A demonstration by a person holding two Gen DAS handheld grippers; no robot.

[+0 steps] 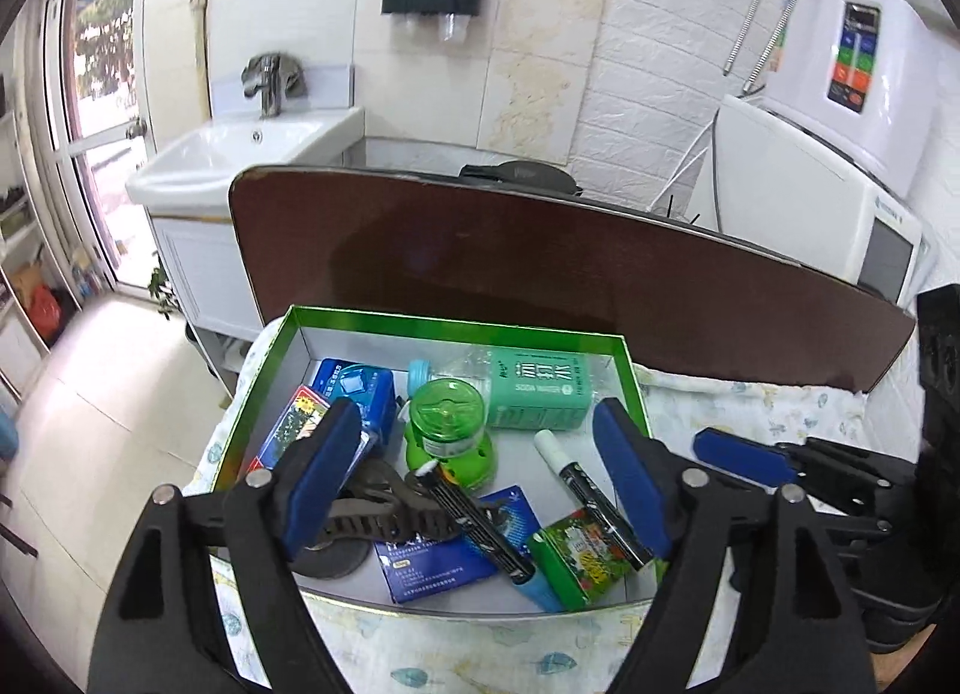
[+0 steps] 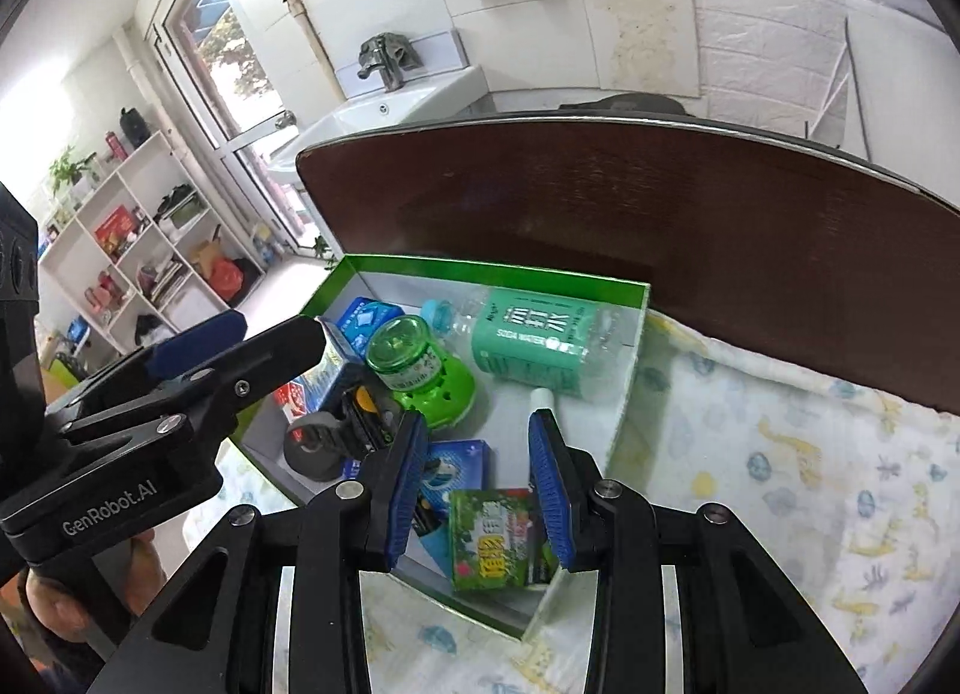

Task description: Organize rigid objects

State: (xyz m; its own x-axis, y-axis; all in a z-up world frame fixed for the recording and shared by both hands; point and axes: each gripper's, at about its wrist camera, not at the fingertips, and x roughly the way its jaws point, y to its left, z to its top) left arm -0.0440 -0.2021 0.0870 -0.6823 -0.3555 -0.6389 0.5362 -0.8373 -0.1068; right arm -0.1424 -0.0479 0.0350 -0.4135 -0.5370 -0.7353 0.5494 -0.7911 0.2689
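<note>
A green-rimmed open box [image 1: 456, 322] [image 2: 498, 269] sits on a patterned cloth. Inside lie a green soda-water bottle [image 1: 540, 394] [image 2: 534, 340], a green lidded jar [image 1: 447, 424] [image 2: 414, 364], blue packets [image 1: 360, 394], a white-capped marker [image 1: 591, 496], a small green carton [image 1: 576, 559] [image 2: 492, 538], a dark tape roll [image 1: 336, 559] [image 2: 312, 448] and a black strap [image 1: 372, 514]. My left gripper [image 1: 480, 475] [image 2: 252, 334] hovers over the box's near left part, jaws wide apart and holding nothing. My right gripper [image 2: 477, 490] [image 1: 744, 457] hangs by the box's near right corner, jaws narrowly apart, nothing between its pads.
A dark brown board [image 1: 540, 250] stands upright just behind the box. The patterned cloth [image 2: 780, 454] stretches to the right. A white sink [image 1: 240, 154] is at back left, a white appliance [image 1: 840, 94] at back right, and shelves [image 2: 132, 250] at far left. A hand [image 2: 60, 604] grips the left tool.
</note>
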